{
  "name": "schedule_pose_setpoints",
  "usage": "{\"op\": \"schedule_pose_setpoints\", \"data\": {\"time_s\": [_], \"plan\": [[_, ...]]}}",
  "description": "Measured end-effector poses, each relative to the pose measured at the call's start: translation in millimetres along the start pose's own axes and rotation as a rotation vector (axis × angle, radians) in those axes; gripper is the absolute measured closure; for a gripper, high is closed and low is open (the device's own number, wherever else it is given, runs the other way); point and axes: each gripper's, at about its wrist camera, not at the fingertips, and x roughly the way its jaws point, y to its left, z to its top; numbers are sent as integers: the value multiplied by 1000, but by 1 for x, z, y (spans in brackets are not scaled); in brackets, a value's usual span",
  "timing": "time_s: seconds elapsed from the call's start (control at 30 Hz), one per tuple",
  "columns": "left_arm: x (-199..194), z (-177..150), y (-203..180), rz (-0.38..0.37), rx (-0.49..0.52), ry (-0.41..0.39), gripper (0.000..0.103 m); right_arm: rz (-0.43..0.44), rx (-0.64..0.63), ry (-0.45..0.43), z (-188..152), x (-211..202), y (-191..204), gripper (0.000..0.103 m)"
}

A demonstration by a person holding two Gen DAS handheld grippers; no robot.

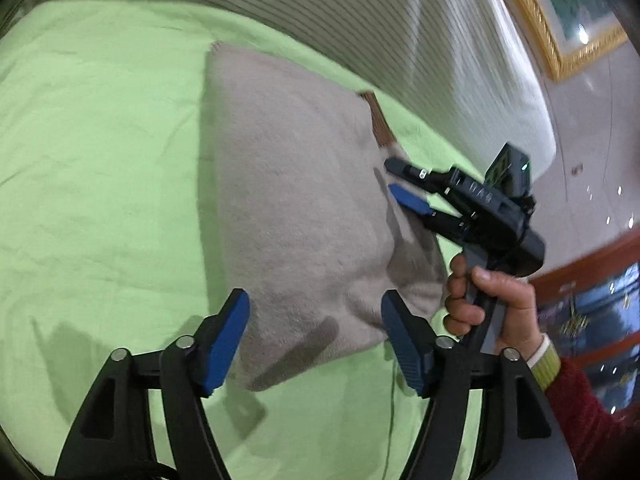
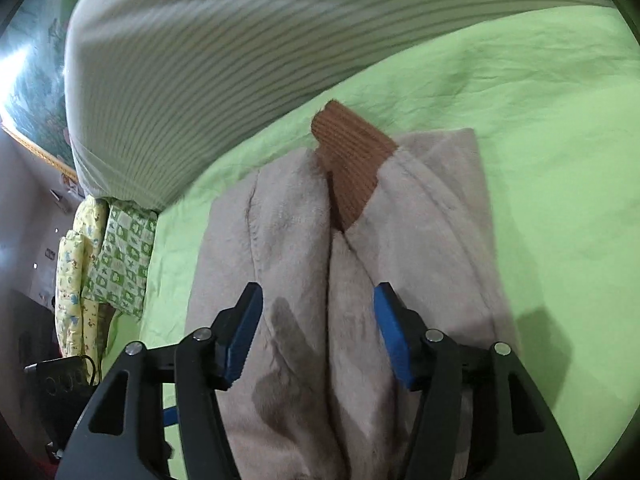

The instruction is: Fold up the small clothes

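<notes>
A beige fleecy garment [image 1: 288, 200] lies folded into a rough rectangle on the green sheet [image 1: 100, 160]. A brown ribbed cuff [image 2: 352, 160] pokes out at its far end, and a sliver of that cuff [image 1: 380, 124] shows in the left wrist view. My left gripper [image 1: 316, 336] is open over the garment's near corner, and its blue pads are not pressing the cloth. My right gripper [image 2: 318, 332] is open above a raised fold that runs down the middle of the garment [image 2: 288, 248]. From the left, the right gripper [image 1: 394, 180] has its tips at the garment's right edge.
A striped white duvet [image 2: 200, 80] is bunched along the far side of the bed. Patterned green and yellow bedding [image 2: 112, 256] hangs at the bed's left edge, with a black device [image 2: 60, 380] below it. A hand [image 1: 492, 304] in a red sleeve holds the right gripper.
</notes>
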Motion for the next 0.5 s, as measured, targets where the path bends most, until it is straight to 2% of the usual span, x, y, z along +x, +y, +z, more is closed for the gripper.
{"op": "schedule_pose_setpoints", "data": {"time_s": [0.07,0.13,0.23,0.47,0.5], "plan": [[1,-1,4,58,0,-7,24,-6,-31,25,3,8,5,44],[6,-4,11,86,-8,9,24,-20,-50,49,2,13,5,44],[24,0,28,70,-51,54,24,-15,-46,50,2,18,4,41],[40,-18,20,74,-48,108,24,-51,-31,20,7,21,-2,40],[43,-19,18,78,-51,114,24,-54,-55,33,6,26,2,35]]}}
